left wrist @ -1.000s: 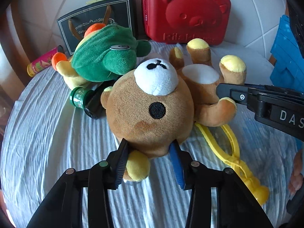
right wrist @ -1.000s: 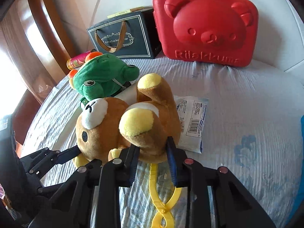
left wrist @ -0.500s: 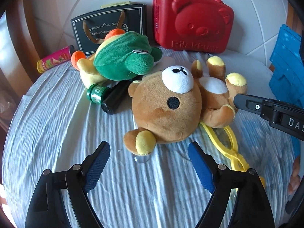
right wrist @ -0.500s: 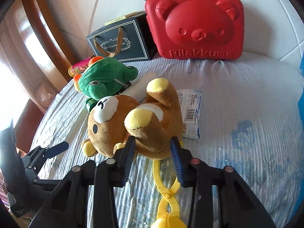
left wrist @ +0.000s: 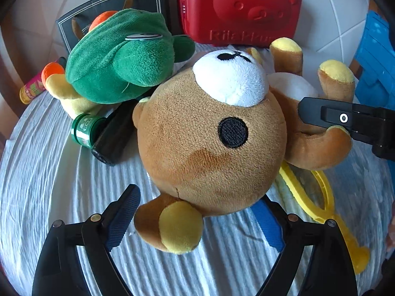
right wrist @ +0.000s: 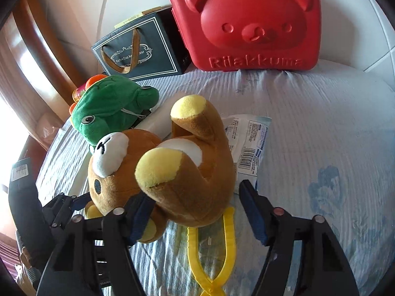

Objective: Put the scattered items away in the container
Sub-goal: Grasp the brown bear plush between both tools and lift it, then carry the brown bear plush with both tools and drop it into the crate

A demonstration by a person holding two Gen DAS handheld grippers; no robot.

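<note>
A brown plush bear lies on its back on the bed, also in the right wrist view. My left gripper is open, its fingers on either side of the bear's ear and lower head. My right gripper is open, its fingers on either side of the bear's rump. A green plush frog lies beside the bear's head. The red bear-shaped case stands shut at the back. A yellow plastic tool lies under the bear.
A dark gift bag stands left of the case. A green-capped dark bottle lies under the frog. A pink tube lies far left. A white packet lies by the bear. A blue object is at right.
My left gripper, which had opened and drawn back, has moved in close around the bear's head. My right gripper has opened wider around the bear's rump.
</note>
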